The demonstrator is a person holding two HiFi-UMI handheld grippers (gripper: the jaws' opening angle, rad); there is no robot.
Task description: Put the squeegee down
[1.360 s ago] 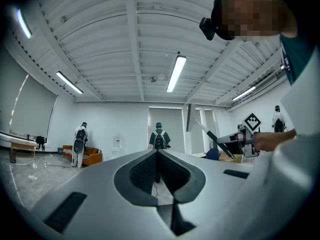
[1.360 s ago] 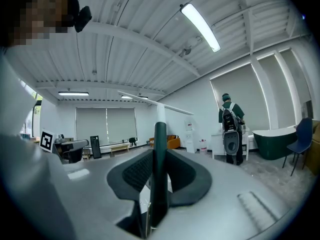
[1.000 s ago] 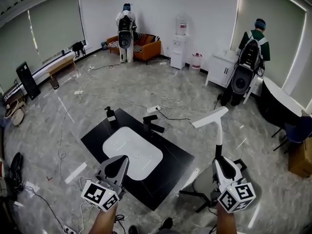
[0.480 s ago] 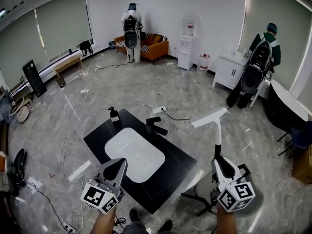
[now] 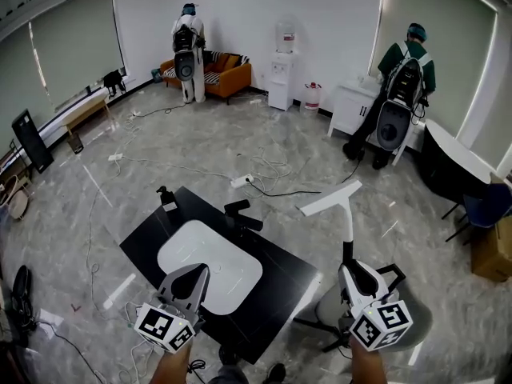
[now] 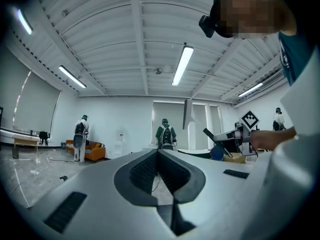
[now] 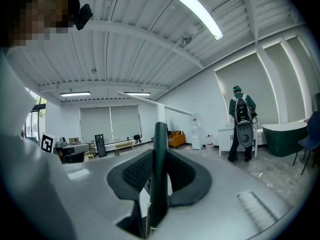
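A person's right hand-held gripper (image 5: 350,267) clamps its jaws on the dark grip of a squeegee (image 5: 348,229), which is held in the air just beyond the right edge of a black worktop (image 5: 282,269). Its pale shaft rises from the hand-held gripper to a slanted white blade. The right gripper view shows the handle pinched upright between the two pads, the jaws partly apart around it. To the worktop's near side, the left hand-held gripper (image 5: 194,272) hovers with its jaws pressed together and nothing between them, as the left gripper view confirms. A white basin (image 5: 210,264) is set into the worktop, with a black faucet (image 5: 240,215) at its far rim and a dark soap bottle (image 5: 166,198) at the worktop's far left corner.
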